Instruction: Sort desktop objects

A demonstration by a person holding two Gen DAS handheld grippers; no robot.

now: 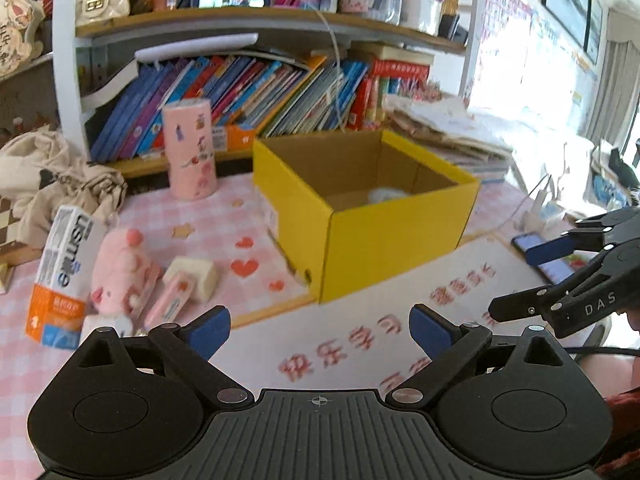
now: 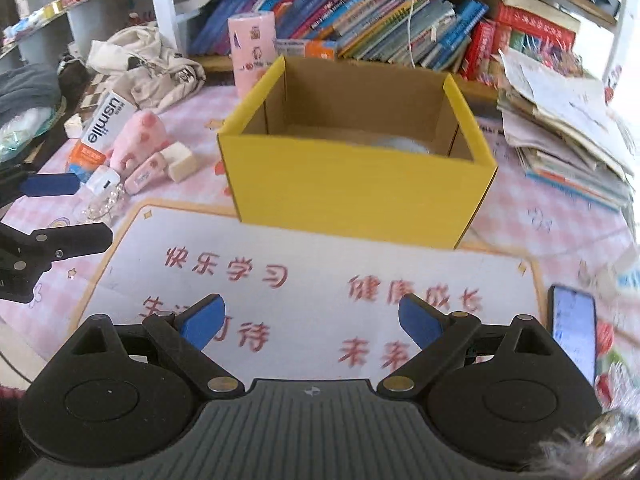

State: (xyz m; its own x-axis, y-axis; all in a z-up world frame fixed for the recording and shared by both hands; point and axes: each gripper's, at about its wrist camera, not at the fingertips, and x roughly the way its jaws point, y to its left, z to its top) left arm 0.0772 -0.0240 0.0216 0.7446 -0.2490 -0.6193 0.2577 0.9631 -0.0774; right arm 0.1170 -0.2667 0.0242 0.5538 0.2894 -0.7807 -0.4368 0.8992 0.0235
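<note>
A yellow cardboard box (image 1: 392, 232) (image 2: 352, 184) stands open on the pink checked desk, with something white low inside it (image 1: 386, 194). Left of the box lie a Usmile carton (image 1: 60, 276) (image 2: 102, 132), a pink plush pig (image 1: 120, 276) (image 2: 138, 140), a cream block (image 1: 192, 276) (image 2: 182, 162) and a pink stick-shaped item (image 1: 172, 304) (image 2: 146, 172). My left gripper (image 1: 320, 330) is open above the white desk mat, with nothing between its blue pads. My right gripper (image 2: 310, 322) is open too, empty, over the mat's red lettering.
A pink printed cylinder (image 1: 192, 148) (image 2: 254, 52) stands behind the box by a row of books (image 1: 240, 96). A phone (image 2: 574, 332) lies on the mat's right edge. A paper stack (image 2: 568, 128) sits right. A beige bag (image 1: 48, 176) lies left. A white charger (image 2: 102, 182) rests by beads.
</note>
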